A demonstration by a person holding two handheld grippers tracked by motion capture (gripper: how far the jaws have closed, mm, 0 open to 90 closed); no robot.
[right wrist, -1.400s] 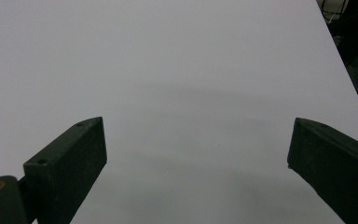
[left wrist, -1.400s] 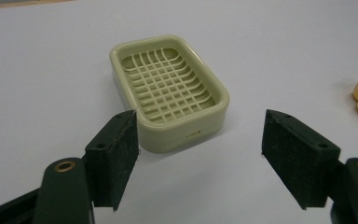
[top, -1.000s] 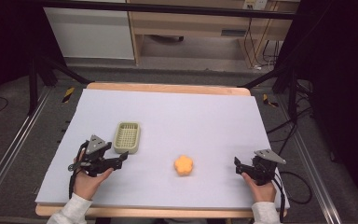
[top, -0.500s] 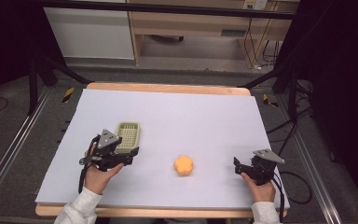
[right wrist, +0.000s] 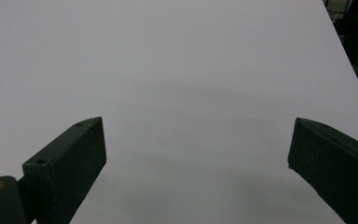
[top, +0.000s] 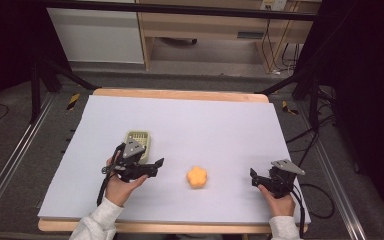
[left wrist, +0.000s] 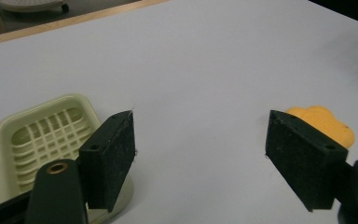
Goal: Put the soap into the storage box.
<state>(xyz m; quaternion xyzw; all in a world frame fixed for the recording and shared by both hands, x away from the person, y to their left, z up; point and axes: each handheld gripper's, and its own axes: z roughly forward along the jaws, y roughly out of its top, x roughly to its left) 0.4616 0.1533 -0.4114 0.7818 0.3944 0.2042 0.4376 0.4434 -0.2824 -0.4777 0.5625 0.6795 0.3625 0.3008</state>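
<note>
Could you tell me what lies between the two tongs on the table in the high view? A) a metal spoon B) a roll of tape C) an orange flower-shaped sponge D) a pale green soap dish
C: the orange sponge lies on the white table cover between the left tongs and the right tongs, touched by neither.

This looks like a lab or recording studio. A wooden-edged table covered with a white sheet point(top: 180, 120) stands between black metal stand legs point(top: 45, 75), with loose black cables point(top: 305, 140) on the grey carpeted floor point(top: 10, 140) and pale wooden cabinets point(top: 200, 25) behind.
</note>
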